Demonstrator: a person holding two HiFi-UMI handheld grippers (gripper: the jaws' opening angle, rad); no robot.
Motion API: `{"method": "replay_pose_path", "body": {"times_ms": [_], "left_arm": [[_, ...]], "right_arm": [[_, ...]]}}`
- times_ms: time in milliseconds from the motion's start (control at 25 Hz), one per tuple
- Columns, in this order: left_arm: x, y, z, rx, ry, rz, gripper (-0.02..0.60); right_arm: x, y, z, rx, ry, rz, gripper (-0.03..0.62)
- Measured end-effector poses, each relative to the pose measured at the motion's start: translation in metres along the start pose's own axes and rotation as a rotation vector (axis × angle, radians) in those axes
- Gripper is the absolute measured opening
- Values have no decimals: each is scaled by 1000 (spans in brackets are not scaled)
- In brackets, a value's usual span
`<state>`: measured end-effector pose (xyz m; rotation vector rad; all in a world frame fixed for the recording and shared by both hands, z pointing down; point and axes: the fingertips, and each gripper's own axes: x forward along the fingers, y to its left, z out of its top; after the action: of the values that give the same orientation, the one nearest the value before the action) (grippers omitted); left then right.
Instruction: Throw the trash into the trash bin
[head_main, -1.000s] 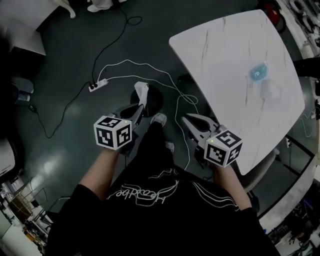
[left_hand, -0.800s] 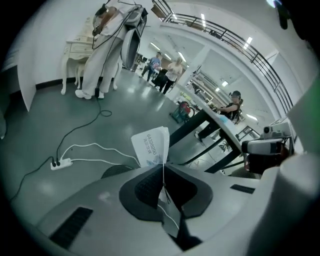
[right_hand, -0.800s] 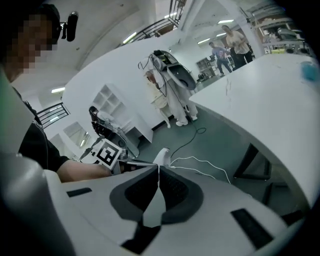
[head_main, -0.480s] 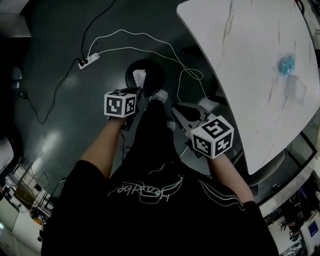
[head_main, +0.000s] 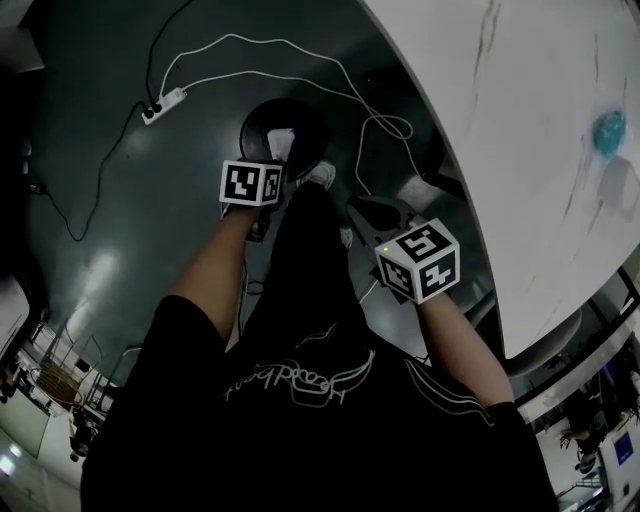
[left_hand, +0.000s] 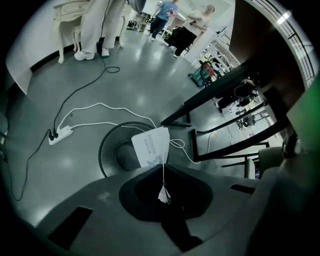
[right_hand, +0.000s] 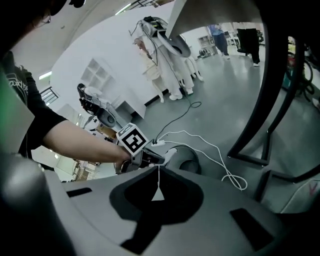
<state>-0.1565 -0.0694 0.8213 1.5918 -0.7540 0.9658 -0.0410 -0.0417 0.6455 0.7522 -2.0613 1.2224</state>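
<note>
1. The left gripper (left_hand: 163, 167) is clenched on one corner of a white paper slip (left_hand: 149, 146). The rest of the slip stands clear past the tips at 12 o'clock. Pinching it by the edge looks meant to let it fall free once the jaws part.
2. The slip is the trash. In the head view it shows white (head_main: 283, 145) against the round black bin (head_main: 255, 130), which stands on the floor at 12 o'clock from the person's body.
3. The left gripper view looks steeply down into the bin (left_hand: 102, 150), with the slip over the bin's 3 o'clock side. I judge the gripper is tilted down like this so the drop lands inside the rim and not on the floor beside it.
4. The right gripper (right_hand: 158, 170) has its jaws pressed together with nothing between them. In the head view it hangs at 4 o'clock from the bin (head_main: 375, 212), well apart from it. It seems held aside because the drop needs one hand only.
5. A white power strip (head_main: 165, 103) lies at 10 o'clock from the bin, and its cable (head_main: 300, 50) loops past the bin at 12 and 3 o'clock. Neither crosses the opening.
6. The pale table (head_main: 520, 150) fills the 2 o'clock corner. A small blue thing (head_main: 608, 132) lies on it, possibly more trash; I cannot tell.
7. My reading is that the carry is nearly done and only the release is left.
</note>
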Motion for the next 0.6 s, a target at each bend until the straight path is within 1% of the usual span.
{"method": "replay_pose_path", "body": {"times_ms": [80,240,280,320,360,480,600], "left_arm": [[6,5,1,-10,8,8,9],[11,10,12,-2,-11,22,11],[13,10,14,-9,-4,20,53],[14,10,15,-14,9,16,172],[14,11,16,-15,20,15,224],[8,17,19,-22,14,29,249],[2,21,17,-62,6,20,270]], "right_arm": [[2,0,1,-4,-3,14,32],[5,4,-1,-8,6,36,32],[6,4,-2,-6,11,38,32],[6,4,-3,-3,15,39,32],[7,4,-3,1,16,39,32],[8,6,3,8,5,44,32],[8,10,8,6,-6,46,32]]}}
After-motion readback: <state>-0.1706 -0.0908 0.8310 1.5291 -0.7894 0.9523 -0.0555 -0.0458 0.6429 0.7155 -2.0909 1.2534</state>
